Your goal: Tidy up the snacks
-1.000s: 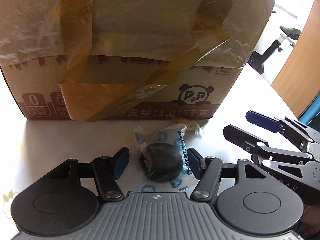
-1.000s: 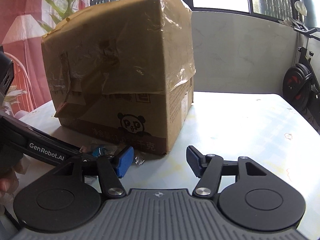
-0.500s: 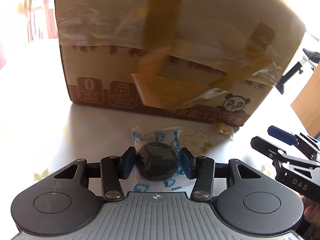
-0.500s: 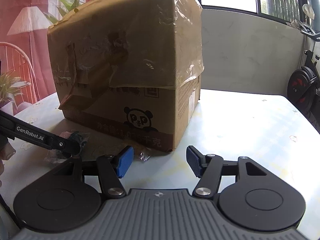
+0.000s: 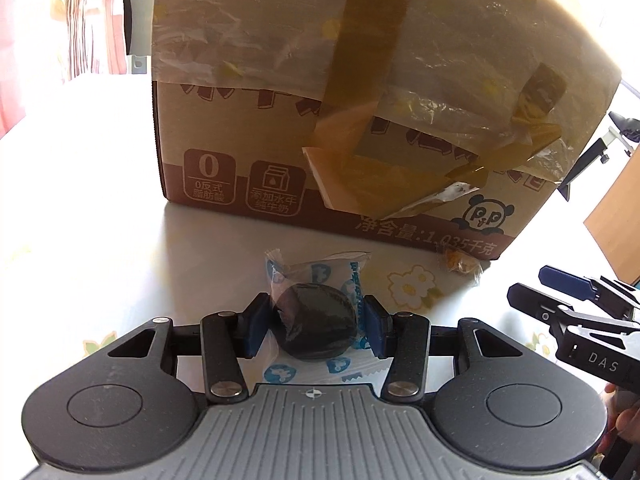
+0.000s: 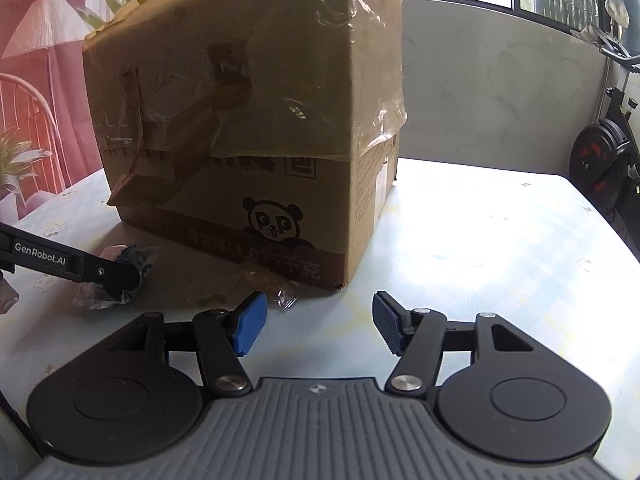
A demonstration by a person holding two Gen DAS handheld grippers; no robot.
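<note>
A dark round snack in a clear wrapper with blue print lies on the white table in front of a taped cardboard box. My left gripper is shut on it, both blue pads pressing its sides. In the right wrist view that snack shows at the far left, with the left gripper's black fingers around it. My right gripper stands open above the table near the box's corner with nothing between its fingers, and it shows again in the left wrist view as the right gripper at the right edge.
The tall box with a panda logo fills the middle of the table. A small crumpled amber wrapper lies at its base. A wall ledge runs behind, with an exercise bike at the right. A hand holds the right gripper.
My left gripper closed its pads onto the wrapped snack and slid left along the front of the box with it. The right gripper stayed open and barely moved.
</note>
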